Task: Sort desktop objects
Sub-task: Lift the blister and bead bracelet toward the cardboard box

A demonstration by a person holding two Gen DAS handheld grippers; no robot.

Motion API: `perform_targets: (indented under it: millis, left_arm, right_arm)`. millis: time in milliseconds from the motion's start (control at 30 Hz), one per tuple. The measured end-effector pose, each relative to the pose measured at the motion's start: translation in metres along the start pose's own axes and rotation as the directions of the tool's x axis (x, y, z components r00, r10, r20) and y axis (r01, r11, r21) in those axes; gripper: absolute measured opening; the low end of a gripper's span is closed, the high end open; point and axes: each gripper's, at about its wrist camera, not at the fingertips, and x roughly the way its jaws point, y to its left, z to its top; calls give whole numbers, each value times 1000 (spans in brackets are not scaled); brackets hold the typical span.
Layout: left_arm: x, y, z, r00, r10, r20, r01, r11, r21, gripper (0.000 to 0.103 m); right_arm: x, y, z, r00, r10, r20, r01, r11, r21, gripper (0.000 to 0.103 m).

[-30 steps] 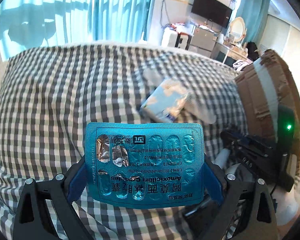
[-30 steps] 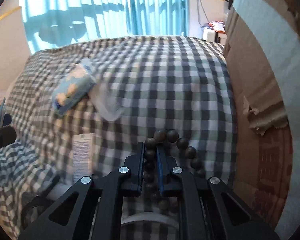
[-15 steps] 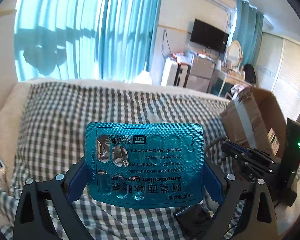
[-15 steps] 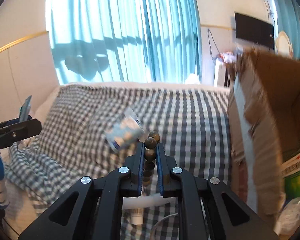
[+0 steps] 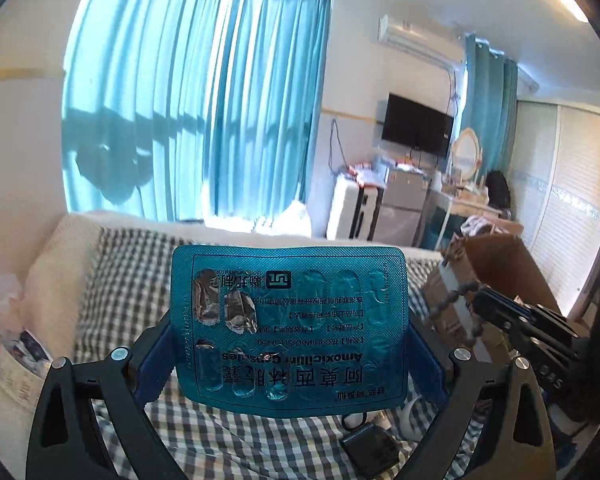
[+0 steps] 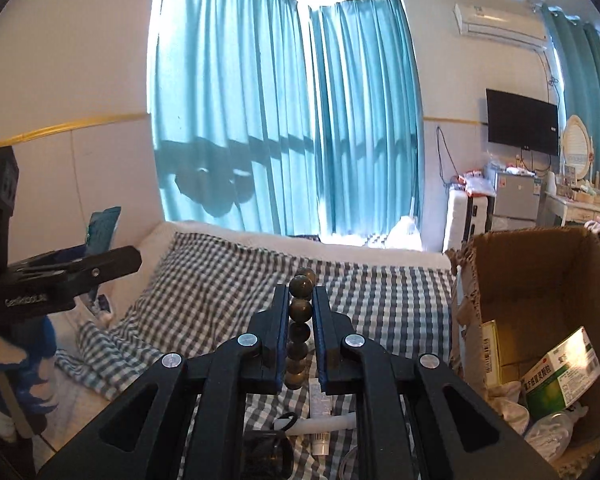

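My left gripper [image 5: 288, 344] is shut on a teal blister pack of capsules [image 5: 288, 328] and holds it upright, high above the checked cloth [image 5: 132, 280]. My right gripper [image 6: 300, 320] is shut on a string of dark round beads [image 6: 300, 312], also lifted clear of the cloth [image 6: 220, 280]. The right gripper with its beads shows at the right of the left wrist view [image 5: 512, 316]. The left gripper shows at the left edge of the right wrist view [image 6: 60, 276], with the pack seen edge-on.
An open cardboard box [image 6: 540, 280] stands at the right and holds a green medicine box [image 6: 560, 376] and crumpled packets. A white tube [image 6: 320, 428] and a black item [image 6: 268, 452] lie on the cloth below my right gripper. Blue curtains hang behind.
Both grippers have risen and tilted up from the cloth, each still holding its object. The tissue pack and the cloth surface have dropped out of view, and the room has come into view.
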Motion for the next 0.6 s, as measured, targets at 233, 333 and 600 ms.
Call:
perform_targets:
  millis: [233,333,600]
  left_arm:
    - [-35,-11,11,997,22,77,-23,1000,15,98]
    - [-46,-15,15,994,28,105,-30,999,21,98]
    - [-54,-32,21,992,28,124,-37,997,68,98]
  right_arm:
    - [-44,11,12,997,5,71,-2,999,-39,11]
    - [-62,12,12,994,11,113,-10,1000,-17,11]
    - [-86,1,3,988,7,155,-6,1000,-8,11]
